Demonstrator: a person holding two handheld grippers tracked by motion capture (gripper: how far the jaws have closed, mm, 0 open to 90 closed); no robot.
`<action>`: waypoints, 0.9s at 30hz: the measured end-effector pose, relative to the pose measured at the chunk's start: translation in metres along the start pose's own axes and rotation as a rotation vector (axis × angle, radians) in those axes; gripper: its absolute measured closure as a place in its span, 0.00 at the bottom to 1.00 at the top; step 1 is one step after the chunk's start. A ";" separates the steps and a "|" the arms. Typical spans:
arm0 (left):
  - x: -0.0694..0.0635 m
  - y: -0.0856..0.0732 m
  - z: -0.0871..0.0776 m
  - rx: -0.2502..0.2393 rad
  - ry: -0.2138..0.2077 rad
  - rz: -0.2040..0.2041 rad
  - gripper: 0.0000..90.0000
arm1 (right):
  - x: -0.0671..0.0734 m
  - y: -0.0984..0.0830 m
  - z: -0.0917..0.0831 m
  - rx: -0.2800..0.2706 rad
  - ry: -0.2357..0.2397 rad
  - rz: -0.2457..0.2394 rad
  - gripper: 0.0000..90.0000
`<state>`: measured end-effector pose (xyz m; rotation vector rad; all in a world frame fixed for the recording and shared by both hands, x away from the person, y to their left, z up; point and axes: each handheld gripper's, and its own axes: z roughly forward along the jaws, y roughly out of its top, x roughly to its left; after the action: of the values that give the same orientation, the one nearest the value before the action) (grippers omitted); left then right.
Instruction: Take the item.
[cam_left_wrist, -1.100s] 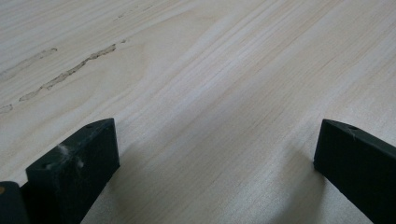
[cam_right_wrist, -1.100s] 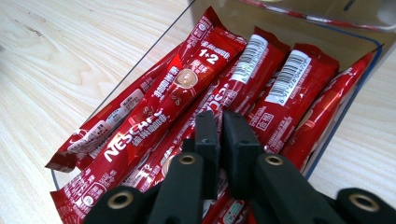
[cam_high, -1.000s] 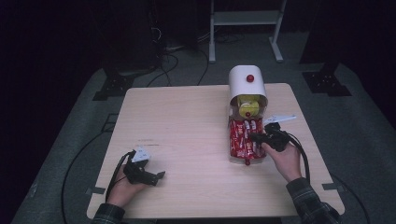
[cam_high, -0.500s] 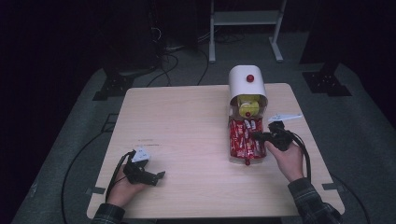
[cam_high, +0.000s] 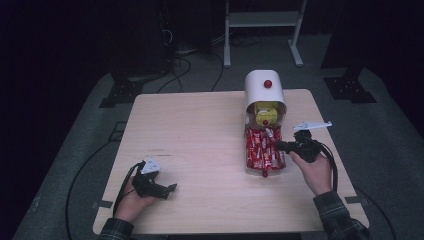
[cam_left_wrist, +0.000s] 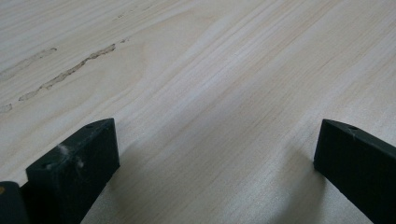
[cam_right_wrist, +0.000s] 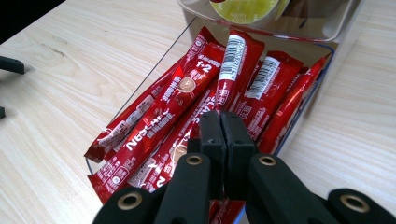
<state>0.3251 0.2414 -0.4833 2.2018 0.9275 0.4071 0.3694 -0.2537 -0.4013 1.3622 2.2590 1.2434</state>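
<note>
Coffee sachets (cam_right_wrist: 187, 116) lay packed in clear tray (cam_right_wrist: 140, 70) below white dispenser (cam_high: 265, 90); right tool (cam_right_wrist: 219, 135) clenched over them, apparently pinching one. Next: likely lift clear. Left tool (cam_high: 160, 189) idled released on worktop (cam_high: 200, 130).

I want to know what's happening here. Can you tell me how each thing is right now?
Right gripper: jaws shut, over the sachets.
Left gripper: jaws wide open, nothing between them, low over the table.
Red coffee sachets: piled in the clear tray.
Clear tray: open-topped, on the table.
White dispenser: upright behind the tray.
</note>
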 end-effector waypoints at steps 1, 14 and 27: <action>0.000 0.000 0.000 0.000 0.000 0.000 0.00 | 0.000 0.000 0.000 0.000 0.000 0.000 0.98; 0.000 0.000 0.000 0.000 0.000 -0.001 0.00 | -0.006 -0.006 -0.012 -0.004 -0.022 0.002 0.98; 0.000 0.000 0.000 0.000 0.000 0.000 0.00 | -0.014 -0.010 -0.025 -0.022 -0.033 0.015 0.98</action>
<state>0.3247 0.2414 -0.4833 2.2020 0.9275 0.4072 0.3572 -0.2810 -0.3967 1.3836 2.2113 1.2374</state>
